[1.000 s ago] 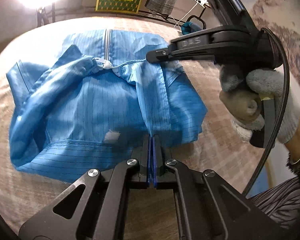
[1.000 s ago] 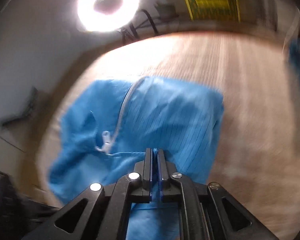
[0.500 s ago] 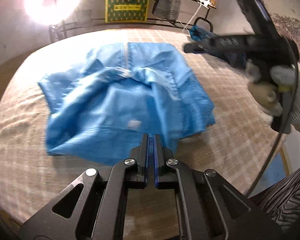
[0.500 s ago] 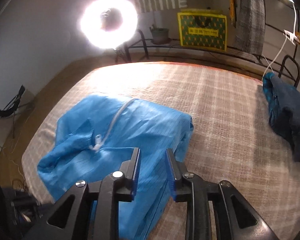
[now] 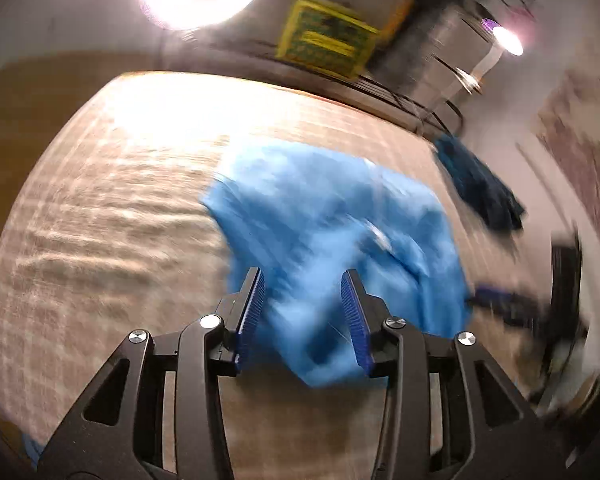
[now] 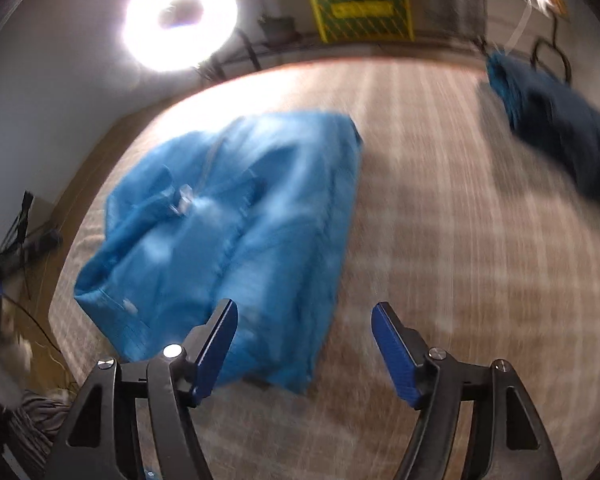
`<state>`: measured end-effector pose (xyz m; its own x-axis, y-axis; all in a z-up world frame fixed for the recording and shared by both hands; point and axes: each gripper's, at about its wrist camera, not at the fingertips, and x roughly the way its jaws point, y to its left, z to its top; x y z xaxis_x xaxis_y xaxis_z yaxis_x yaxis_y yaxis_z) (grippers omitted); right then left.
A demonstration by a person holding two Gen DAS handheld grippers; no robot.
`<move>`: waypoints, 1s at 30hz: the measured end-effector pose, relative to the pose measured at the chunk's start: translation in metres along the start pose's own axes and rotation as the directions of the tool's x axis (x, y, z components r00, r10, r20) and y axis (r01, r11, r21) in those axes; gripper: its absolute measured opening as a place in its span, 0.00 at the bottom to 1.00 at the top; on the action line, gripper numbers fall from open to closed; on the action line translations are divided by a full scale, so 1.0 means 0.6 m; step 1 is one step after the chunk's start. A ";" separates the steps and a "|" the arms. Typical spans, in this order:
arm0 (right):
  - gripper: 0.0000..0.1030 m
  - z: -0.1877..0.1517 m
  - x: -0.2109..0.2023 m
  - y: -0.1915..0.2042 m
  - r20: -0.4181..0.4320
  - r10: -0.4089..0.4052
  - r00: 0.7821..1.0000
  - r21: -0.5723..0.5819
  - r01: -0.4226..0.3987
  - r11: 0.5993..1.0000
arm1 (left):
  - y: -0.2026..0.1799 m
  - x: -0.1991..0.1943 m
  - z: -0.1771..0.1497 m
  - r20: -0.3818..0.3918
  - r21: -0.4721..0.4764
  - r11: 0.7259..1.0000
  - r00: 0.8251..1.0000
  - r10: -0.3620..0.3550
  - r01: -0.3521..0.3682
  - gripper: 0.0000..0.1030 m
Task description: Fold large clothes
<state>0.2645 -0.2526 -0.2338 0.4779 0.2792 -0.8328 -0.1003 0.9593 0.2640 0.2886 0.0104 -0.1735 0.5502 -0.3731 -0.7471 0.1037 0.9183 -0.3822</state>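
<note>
The light-blue pinstriped zippered garment (image 6: 236, 232) is lying folded and rumpled on the beige checked bed (image 6: 440, 280), open surface surrounding it. The left tool (image 5: 302, 304) and right tool (image 6: 304, 328) are both opening, pads clear of fabric.

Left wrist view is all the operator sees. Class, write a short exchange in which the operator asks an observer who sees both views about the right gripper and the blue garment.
Operator: Is the right gripper gripping the blue garment?
Observer: No. Its jaws are opening and the pads press on nothing.
Operator: Can you see the zipper from there?
Observer: Yes, it faces up and runs toward the garment's far edge.
</note>
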 end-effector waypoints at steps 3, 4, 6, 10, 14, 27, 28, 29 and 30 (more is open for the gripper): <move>0.51 -0.002 0.021 -0.020 -0.045 0.081 0.996 0.060 -0.078 0.995 | 0.059 0.038 0.030 -0.038 -0.077 0.997 0.999 0.016 -0.019 0.40; 0.38 -0.002 0.028 -0.023 -0.060 0.121 0.991 0.078 -0.116 0.990 | 0.077 0.055 0.035 -0.064 -0.119 0.993 0.998 -0.007 0.000 0.39; 0.28 0.001 0.035 -0.028 -0.070 0.175 0.982 0.103 -0.167 0.981 | 0.111 0.084 0.042 -0.089 -0.224 0.973 0.993 -0.077 0.055 0.39; 0.08 0.011 0.037 -0.027 -0.061 0.215 0.975 0.099 -0.208 0.973 | 0.137 0.128 0.049 -0.113 -0.301 0.947 0.981 -0.155 0.115 0.10; 0.03 0.018 0.028 -0.024 -0.052 0.200 0.978 0.058 -0.197 0.979 | 0.122 0.143 0.038 -0.152 -0.244 0.966 0.981 -0.121 0.082 0.00; 0.57 0.030 0.003 -0.066 0.002 0.296 0.955 0.040 -0.295 0.955 | 0.136 0.097 0.021 -0.129 -0.258 0.958 0.978 -0.164 0.126 0.28; 0.63 0.034 -0.004 -0.081 0.035 0.320 0.947 0.069 -0.322 0.944 | 0.145 0.093 0.025 -0.112 -0.283 0.949 0.978 -0.174 0.137 0.53; 0.65 0.037 -0.005 -0.092 0.055 0.334 0.941 0.092 -0.338 0.937 | 0.156 0.091 0.026 -0.085 -0.314 0.937 0.979 -0.188 0.152 0.60; 0.66 0.040 -0.004 -0.102 0.071 0.344 0.936 0.115 -0.350 0.929 | 0.163 0.091 0.027 -0.070 -0.338 0.927 0.978 -0.196 0.162 0.62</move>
<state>0.2905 -0.3129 -0.2362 0.4751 0.5885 -0.6543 -0.1601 0.7889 0.5933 0.3422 0.0818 -0.2429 0.4598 -0.5542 -0.6939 -0.0953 0.7461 -0.6590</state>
